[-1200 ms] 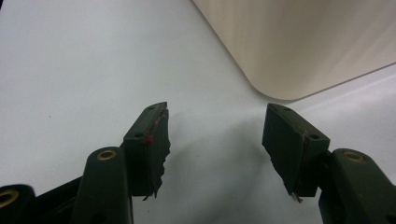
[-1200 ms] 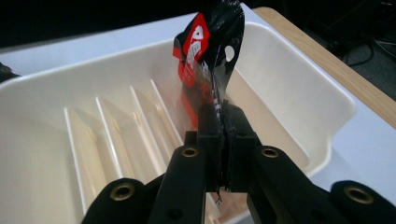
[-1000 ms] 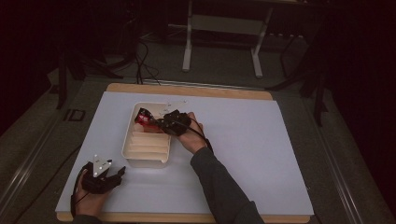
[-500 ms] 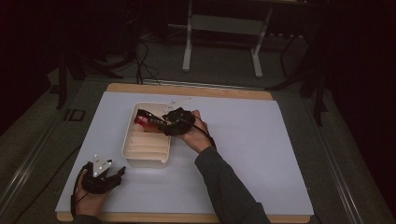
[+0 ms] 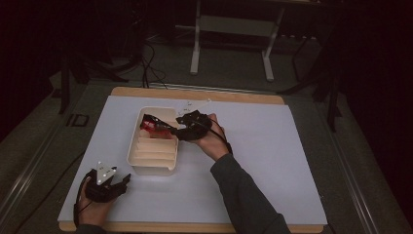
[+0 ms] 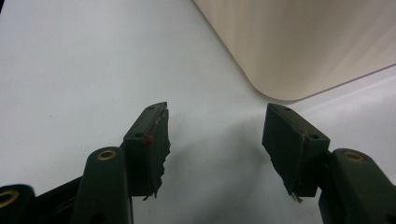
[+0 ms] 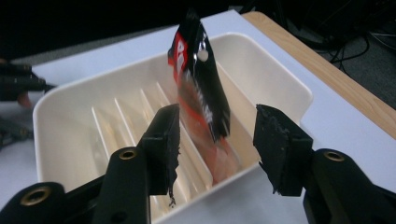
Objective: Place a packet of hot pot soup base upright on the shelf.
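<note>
Left gripper (image 5: 121, 181) resting on the white counter (image 5: 272, 161) near its front edge, jaws apart and empty, cream slotted tray (image 5: 146, 163) just beyond, red-and-black packet (image 7: 201, 88) standing tilted in the tray's far slot, right gripper (image 5: 171, 129) at it, jaws apart, not touching

Both tongs black: left tongs (image 5: 124, 181) carry a grey three-cornered plate (image 5: 105, 171), brass-coloured screws at jaw bases, pads (image 6: 152, 140) chipped along edges. Right tongs (image 7: 217, 140) same build. Dark grey sleeve (image 5: 246, 195) on right forearm.
</note>
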